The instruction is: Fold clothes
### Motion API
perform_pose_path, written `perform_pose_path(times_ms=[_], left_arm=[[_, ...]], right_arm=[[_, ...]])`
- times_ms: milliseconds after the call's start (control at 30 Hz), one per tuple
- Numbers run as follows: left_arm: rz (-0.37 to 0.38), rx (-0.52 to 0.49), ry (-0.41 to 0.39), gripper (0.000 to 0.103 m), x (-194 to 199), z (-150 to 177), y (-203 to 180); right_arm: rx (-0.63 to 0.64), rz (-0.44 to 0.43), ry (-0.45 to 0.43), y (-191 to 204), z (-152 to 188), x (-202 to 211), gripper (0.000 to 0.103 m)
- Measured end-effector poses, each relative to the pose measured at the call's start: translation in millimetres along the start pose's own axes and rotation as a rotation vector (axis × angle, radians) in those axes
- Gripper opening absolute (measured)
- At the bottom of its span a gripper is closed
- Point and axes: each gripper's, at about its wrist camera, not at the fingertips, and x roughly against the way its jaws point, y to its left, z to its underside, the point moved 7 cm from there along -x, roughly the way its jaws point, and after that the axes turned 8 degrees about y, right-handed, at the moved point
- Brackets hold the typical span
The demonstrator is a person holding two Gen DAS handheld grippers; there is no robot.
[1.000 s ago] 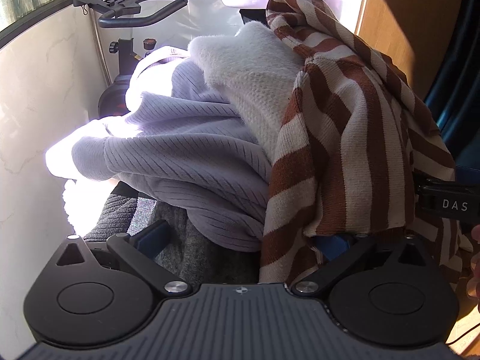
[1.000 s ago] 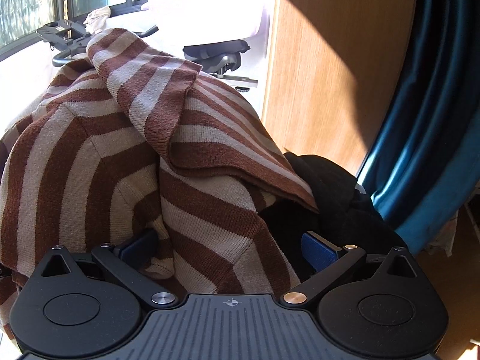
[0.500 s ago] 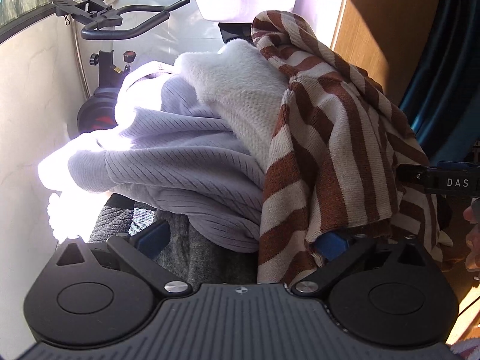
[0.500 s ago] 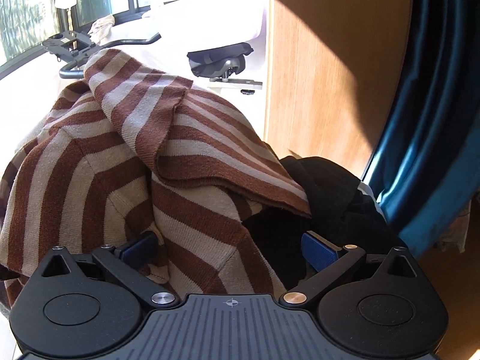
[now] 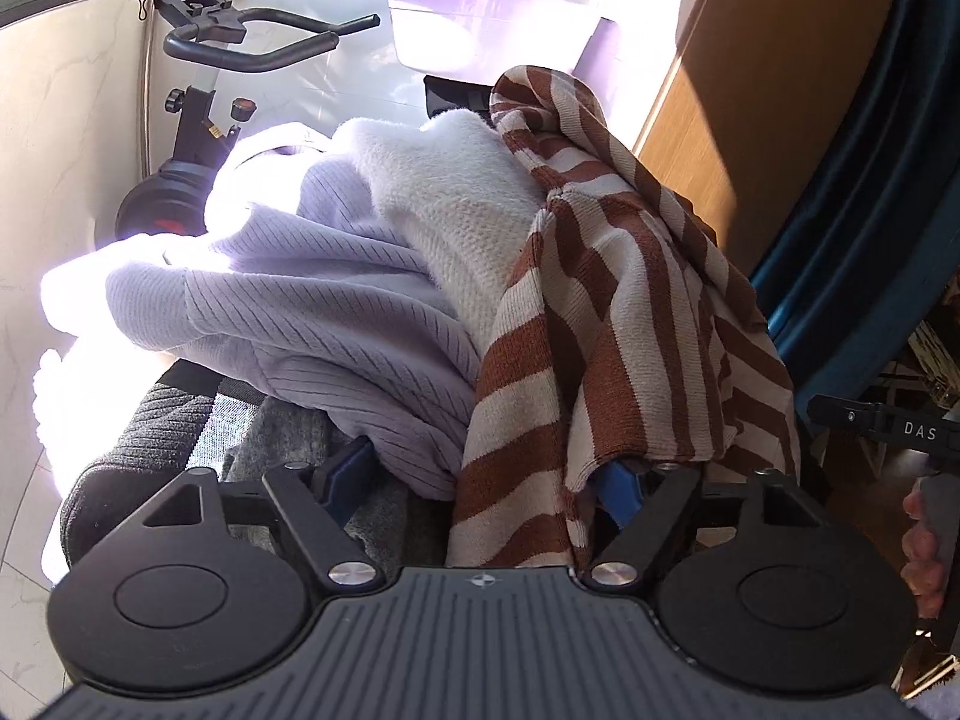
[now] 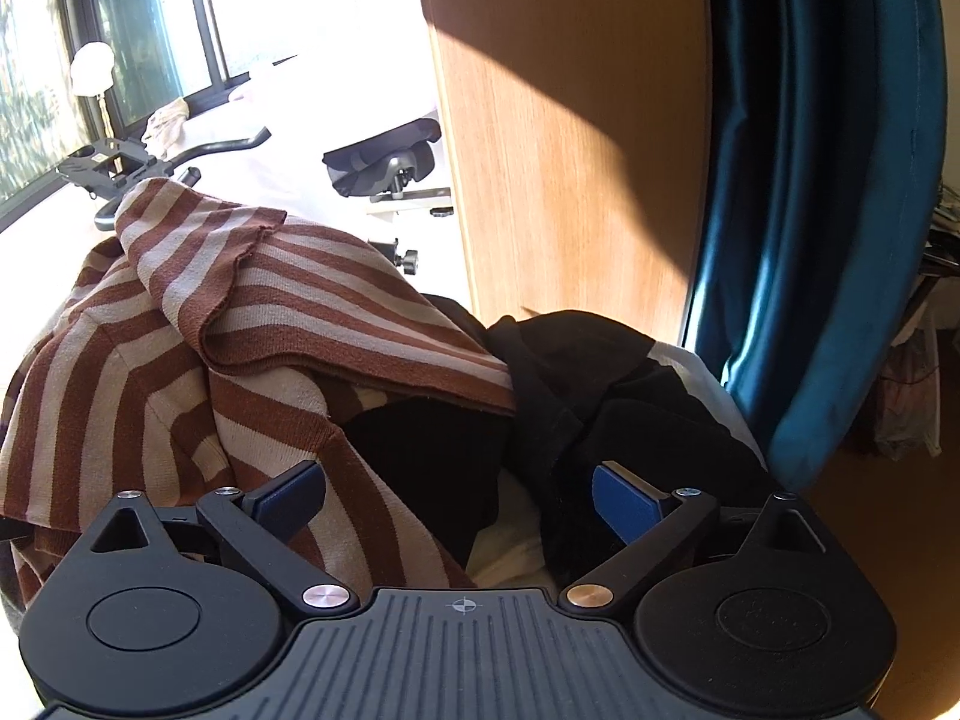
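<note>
Both jaws wide open, holding nothing; striped sweater (image 5: 630,324) draped center-right, hem hung between left gripper (image 5: 480,480) jaws; right gripper (image 6: 459,498) beside it.

Both grippers face the striped sweater (image 5: 612,324): left gripper (image 5: 486,480) fingers spread wide against it, right gripper (image 6: 459,495) fingers spread beside it.
</note>
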Motion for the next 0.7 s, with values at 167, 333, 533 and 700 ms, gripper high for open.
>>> perform_pose_path(times_ms=[167,333,533,700], left_arm=[[0.018,0.010,-0.016,0.052,12,-2,5],[-0.010,-0.095,-0.041,0.052,29,3,-11],[-0.012,-0.178,-0.069,0.053,39,-5,-23],[0.059,-0.106,-0.070,0.052,23,-23,-12]], right_arm=[[0.021,-0.019,-0.016,6,-4,5,0.096],[0.036,-0.038,-0.025,11,-5,10,0.096],[0.041,-0.061,-0.031,14,-7,13,0.096],[0.034,-0.099,-0.016,15,-11,14,0.096]])
